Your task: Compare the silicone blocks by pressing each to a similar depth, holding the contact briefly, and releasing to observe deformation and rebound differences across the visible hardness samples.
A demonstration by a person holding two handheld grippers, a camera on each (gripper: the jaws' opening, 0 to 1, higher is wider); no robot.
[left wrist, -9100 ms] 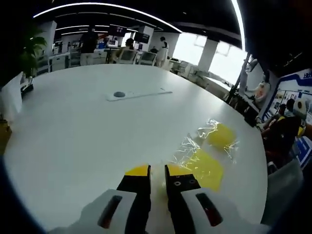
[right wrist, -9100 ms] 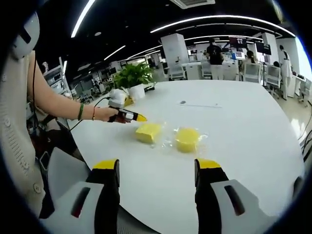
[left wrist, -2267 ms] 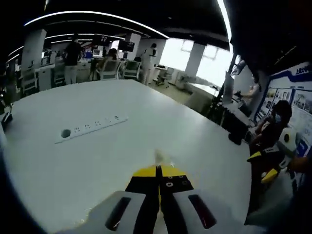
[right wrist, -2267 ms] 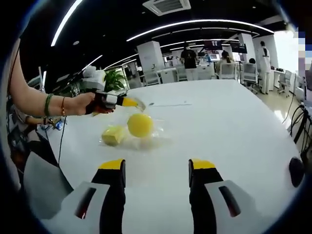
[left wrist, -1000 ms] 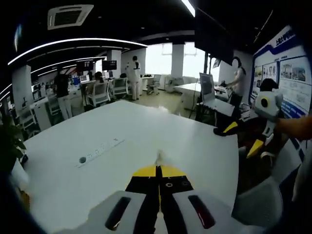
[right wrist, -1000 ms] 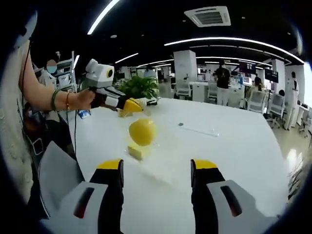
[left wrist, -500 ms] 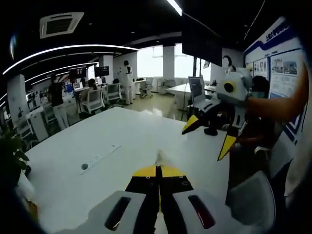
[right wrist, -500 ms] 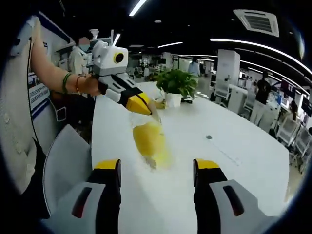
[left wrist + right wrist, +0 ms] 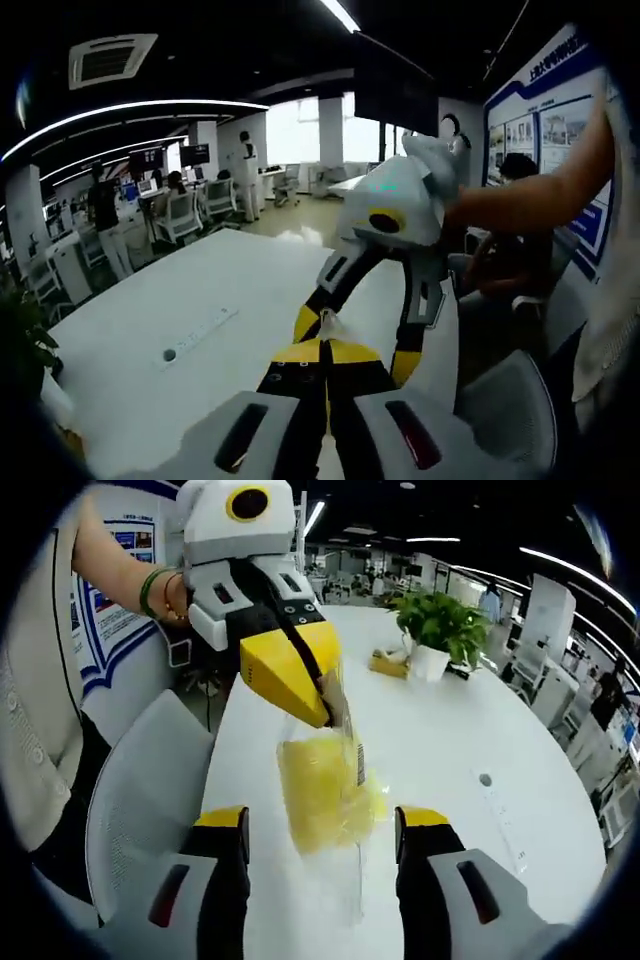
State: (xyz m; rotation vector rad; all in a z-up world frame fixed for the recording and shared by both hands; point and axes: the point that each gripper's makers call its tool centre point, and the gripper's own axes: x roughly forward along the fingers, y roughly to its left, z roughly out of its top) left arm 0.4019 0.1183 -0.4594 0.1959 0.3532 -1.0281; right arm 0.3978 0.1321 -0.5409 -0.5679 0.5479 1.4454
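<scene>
Lifted off the table (image 9: 430, 730) since earlier, the bagged silicone block (image 9: 322, 790) is clamped at its clear wrapper by the left gripper (image 9: 325, 708) and hung between the right gripper (image 9: 320, 830)'s parted jaws.

A yellow silicone block (image 9: 322, 790) in clear wrap hangs above the table.

bagged yellow blocks (image 9: 325, 790) lifted off table, left tongs (image 9: 322, 702) now pinching bag, right tongs (image 9: 352, 345) closer
</scene>
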